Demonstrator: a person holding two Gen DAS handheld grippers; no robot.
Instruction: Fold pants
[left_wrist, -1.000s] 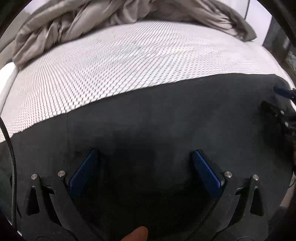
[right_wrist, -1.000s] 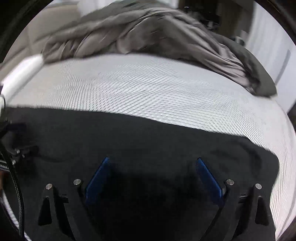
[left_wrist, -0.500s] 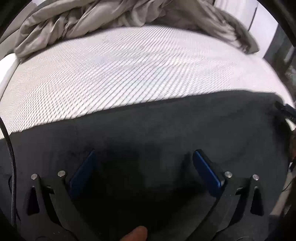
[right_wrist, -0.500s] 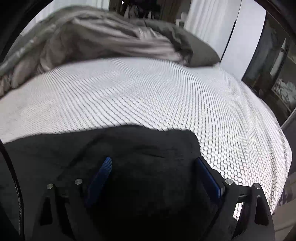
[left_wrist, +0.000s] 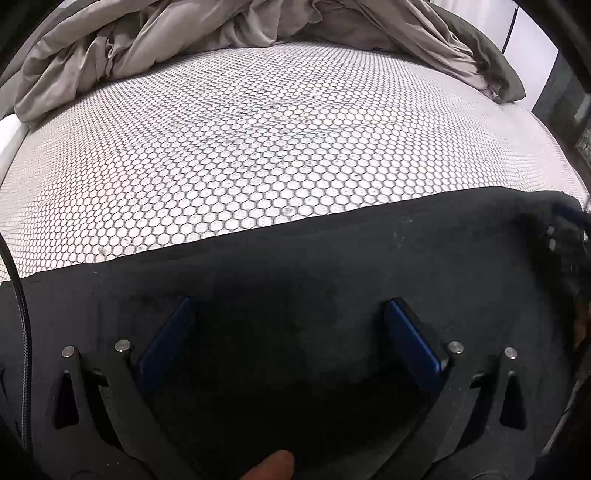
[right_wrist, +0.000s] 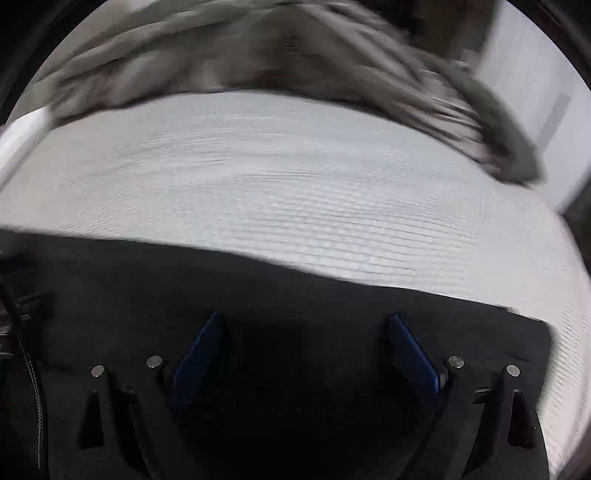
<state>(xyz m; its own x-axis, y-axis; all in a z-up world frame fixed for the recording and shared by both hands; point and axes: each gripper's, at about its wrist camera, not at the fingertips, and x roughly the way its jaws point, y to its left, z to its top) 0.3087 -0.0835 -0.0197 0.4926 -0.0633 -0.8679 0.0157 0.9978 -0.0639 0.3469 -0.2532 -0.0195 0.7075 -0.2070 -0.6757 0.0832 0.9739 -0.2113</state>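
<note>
Black pants (left_wrist: 332, 258) lie flat across the near part of a bed with a white honeycomb-patterned cover (left_wrist: 258, 147). My left gripper (left_wrist: 288, 306) is open above the pants, blue pads wide apart, holding nothing. The right gripper shows blurred at the far right of the left wrist view (left_wrist: 565, 229), over the pants' end. In the right wrist view my right gripper (right_wrist: 306, 321) is open over the pants (right_wrist: 295, 288), near their right end. The left gripper shows dimly at the left edge of the right wrist view (right_wrist: 18, 306).
A crumpled grey duvet (left_wrist: 221, 33) is heaped along the far side of the bed; it also shows in the right wrist view (right_wrist: 295, 55). The bed's right edge (left_wrist: 554, 147) drops off beside dark furniture. A fingertip (left_wrist: 269, 465) shows at the bottom.
The right wrist view swung right to the pants' end, then back left, and is now motion-blurred. The left gripper stayed open over the pants, with the view shifting slightly.
</note>
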